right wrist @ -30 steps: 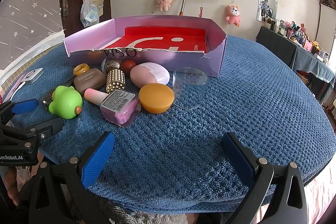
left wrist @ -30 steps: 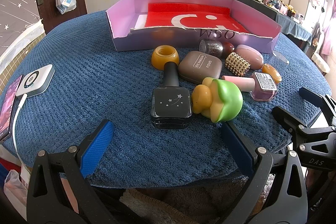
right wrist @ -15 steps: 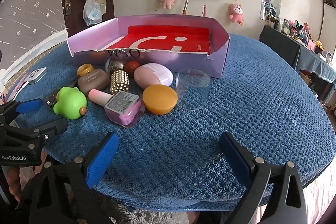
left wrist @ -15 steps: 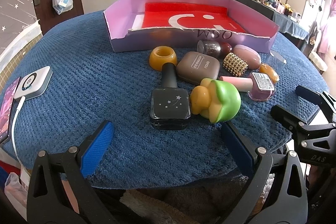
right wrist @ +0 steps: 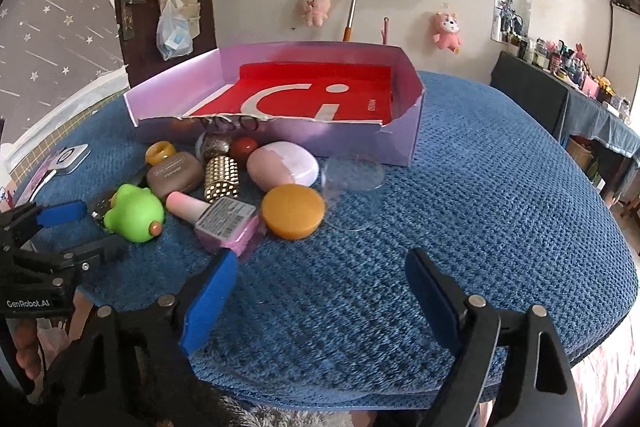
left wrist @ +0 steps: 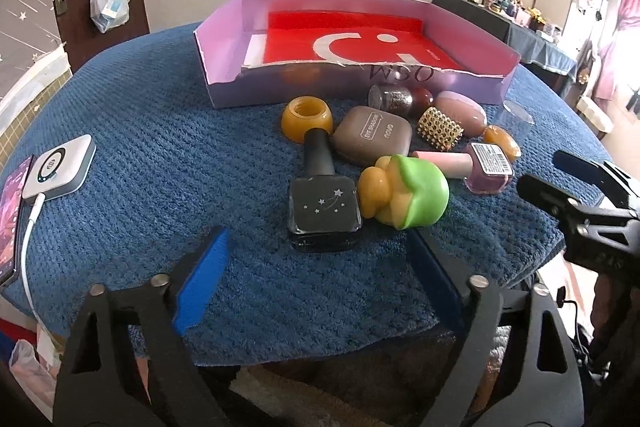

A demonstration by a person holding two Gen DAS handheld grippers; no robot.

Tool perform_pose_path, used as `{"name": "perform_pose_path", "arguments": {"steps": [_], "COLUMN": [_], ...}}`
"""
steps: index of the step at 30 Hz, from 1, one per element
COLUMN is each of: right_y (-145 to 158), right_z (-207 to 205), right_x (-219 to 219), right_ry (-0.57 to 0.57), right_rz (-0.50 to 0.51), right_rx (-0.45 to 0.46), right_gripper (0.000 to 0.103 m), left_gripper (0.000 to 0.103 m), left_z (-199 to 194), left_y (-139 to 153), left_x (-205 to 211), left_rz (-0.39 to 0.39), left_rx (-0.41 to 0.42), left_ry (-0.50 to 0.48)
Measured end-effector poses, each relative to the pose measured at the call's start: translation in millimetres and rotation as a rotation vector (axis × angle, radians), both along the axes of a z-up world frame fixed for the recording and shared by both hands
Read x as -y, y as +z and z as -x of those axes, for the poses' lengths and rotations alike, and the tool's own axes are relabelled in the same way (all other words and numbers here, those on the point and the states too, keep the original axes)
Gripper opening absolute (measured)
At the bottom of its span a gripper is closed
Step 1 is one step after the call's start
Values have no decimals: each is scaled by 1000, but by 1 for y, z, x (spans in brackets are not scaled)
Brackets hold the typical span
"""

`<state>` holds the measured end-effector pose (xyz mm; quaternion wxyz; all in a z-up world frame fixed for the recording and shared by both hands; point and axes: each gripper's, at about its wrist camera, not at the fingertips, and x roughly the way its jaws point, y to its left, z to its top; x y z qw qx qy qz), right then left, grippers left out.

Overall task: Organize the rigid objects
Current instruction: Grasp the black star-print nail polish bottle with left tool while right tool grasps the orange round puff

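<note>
A cluster of small rigid items lies on the blue cloth before a purple box (left wrist: 224, 87) with a red floor. Nearest my open, empty left gripper (left wrist: 320, 267) are a black nail polish bottle (left wrist: 323, 205) and a green duck toy (left wrist: 404, 197). Behind them lie a brown eyeshadow case (left wrist: 372, 141), an amber ring pot (left wrist: 307, 117) and a pink polish bottle (left wrist: 476, 165). My right gripper (right wrist: 322, 291) is open and empty, just short of the pink bottle (right wrist: 222, 221) and an orange disc (right wrist: 293, 211). A clear cup (right wrist: 352, 183) lies beside the disc.
A white power bank (left wrist: 60, 167) and a phone (left wrist: 10, 219) lie at the table's left edge. A gold studded cylinder (right wrist: 222, 177), a pink egg case (right wrist: 282, 169) and a glitter jar (right wrist: 216, 147) sit against the box front. The right gripper shows at the left view's right edge (left wrist: 576, 187).
Both grippers have moved forward and a little higher toward the cluster. The objects have not moved.
</note>
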<state>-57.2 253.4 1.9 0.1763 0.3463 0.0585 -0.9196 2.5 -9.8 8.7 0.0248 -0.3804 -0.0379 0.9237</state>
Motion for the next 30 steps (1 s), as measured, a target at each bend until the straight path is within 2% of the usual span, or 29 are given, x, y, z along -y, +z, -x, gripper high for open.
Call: {"name": "perform_pose_path", "arguments": {"steps": [1, 2, 3, 8, 9, 13, 15, 16, 18, 21, 30], "right_y": [-1, -1, -2, -1, -2, -4, -3, -2, -2, -1, -5], "right_z": [1, 1, 1, -10, -10, -4, 0, 2, 5, 2, 8], "right_x": [0, 1, 3, 21, 24, 32, 29, 26, 21, 15, 11], "right_ry": [3, 12, 22, 109, 122, 157, 138, 122, 119, 104, 94], "right_rz": [2, 11, 18, 17, 14, 16, 17, 21, 38, 23, -15], "right_rx": [5, 15, 21, 11, 10, 27, 24, 29, 44, 41, 44], "right_gripper": [82, 82, 81, 80, 79, 71, 71, 71, 71, 71, 64], "left_gripper": [83, 82, 79, 72, 70, 68, 67, 61, 56, 55, 55], "left_z": [0, 2, 1, -2, -3, -4, -4, -4, -5, -7, 7], "left_y": [0, -1, -2, -1, -1, -2, -3, -3, -2, -1, 1], "left_x": [0, 0, 1, 3, 2, 4, 6, 6, 10, 16, 14], "left_rz": [1, 30, 23, -5, 7, 0, 16, 20, 25, -1, 7], "left_rx": [0, 54, 58, 26, 2, 10, 14, 12, 12, 10, -3], "left_ry": [0, -3, -8, -20, -19, -11, -1, 5, 13, 5, 18]}}
